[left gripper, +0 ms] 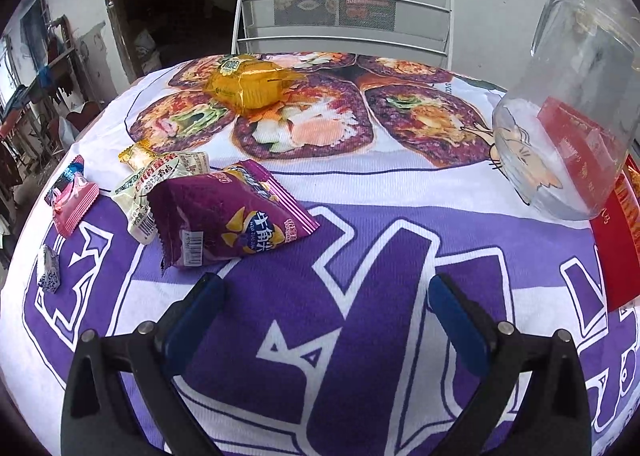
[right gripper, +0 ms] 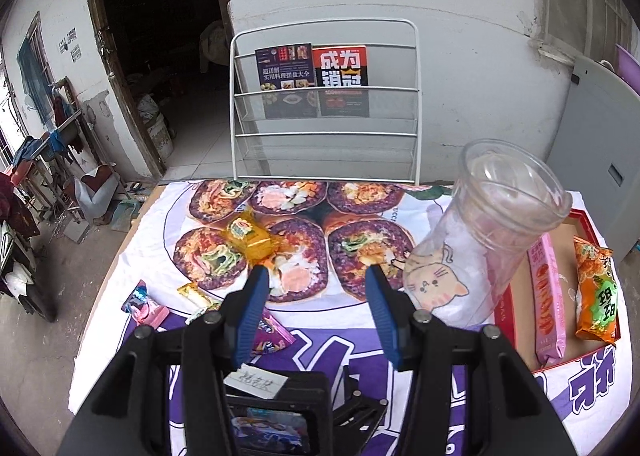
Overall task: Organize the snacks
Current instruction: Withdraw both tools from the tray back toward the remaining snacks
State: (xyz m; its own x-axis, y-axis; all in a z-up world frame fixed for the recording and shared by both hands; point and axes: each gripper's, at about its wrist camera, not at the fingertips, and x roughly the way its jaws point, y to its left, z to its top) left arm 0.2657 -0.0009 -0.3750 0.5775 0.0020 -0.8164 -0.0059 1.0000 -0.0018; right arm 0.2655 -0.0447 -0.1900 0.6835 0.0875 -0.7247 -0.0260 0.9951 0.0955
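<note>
Your desk (right gripper: 132, 256) carries a cloth printed with purple lettering and a plate of sushi rolls. At its far edge stands a white wire rack (right gripper: 325, 104) holding two books.

At the desk's right edge lies a red tray (right gripper: 505, 308) with a brown floor; in the right wrist view it holds a long pink packet (right gripper: 549, 304) and an orange packet (right gripper: 597, 292), lying side by side and apart.

A clear plastic jar (right gripper: 492, 232) with a cat drawing leans tilted just left of the tray, mouth open; whether anything supports it cannot be told.

Your right hand-held gripper (right gripper: 316, 276) hangs above the cloth, jaws apart, nothing between them. Your left hand-held gripper (left gripper: 324, 284) hangs low over the purple lettering, jaws spread wide and empty.

The loose snacks lie on the cloth's left half:
- purple packet (left gripper: 228, 216), nearest your left hand-held gripper
- white-green packet (left gripper: 160, 184), partly under the purple one
- yellow packet (left gripper: 252, 86), on the printed sushi, well apart from the others
- pink packet (left gripper: 74, 196), near the left edge
- small blue-white sweet (left gripper: 49, 269), just beside that edge
</note>
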